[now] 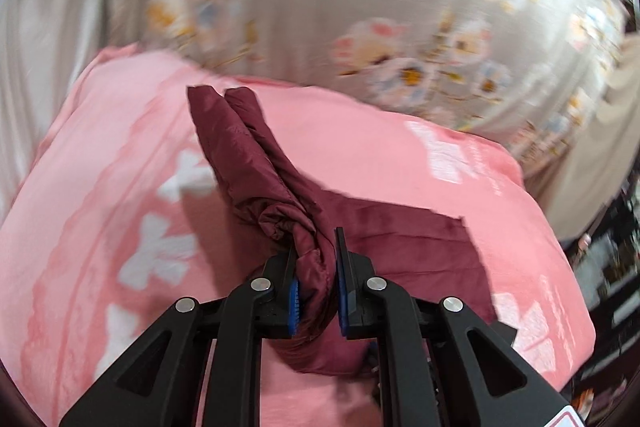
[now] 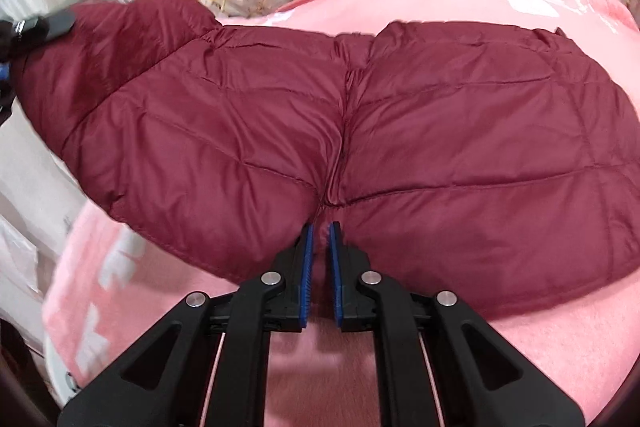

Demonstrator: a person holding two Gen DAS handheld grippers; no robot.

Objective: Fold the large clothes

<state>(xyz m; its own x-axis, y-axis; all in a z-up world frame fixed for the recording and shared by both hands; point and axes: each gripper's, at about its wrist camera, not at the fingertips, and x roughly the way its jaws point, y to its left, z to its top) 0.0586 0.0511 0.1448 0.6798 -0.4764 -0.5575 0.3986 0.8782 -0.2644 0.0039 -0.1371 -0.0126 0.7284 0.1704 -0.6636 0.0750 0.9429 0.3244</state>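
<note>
I am clamping my left gripper [image 1: 316,267] on a bunched fold of the maroon puffer jacket [image 2: 360,131], which is lying spread across the pink blanket [image 2: 360,367]. My right gripper [image 2: 319,239] is pinching the jacket's near hem at its centre seam, jaws nearly together. A floral sheet [image 1: 320,7] is lying beyond.

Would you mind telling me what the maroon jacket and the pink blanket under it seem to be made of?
The maroon jacket looks like thin synthetic shell fabric, perhaps nylon, over soft padding: a slight sheen, stitched quilt lines and puffy panels. The pink blanket looks like matte fleece or plush, with a fuzzy, unshiny surface and white printed shapes. The left tool pinches a bunched fold of the jacket.
</note>
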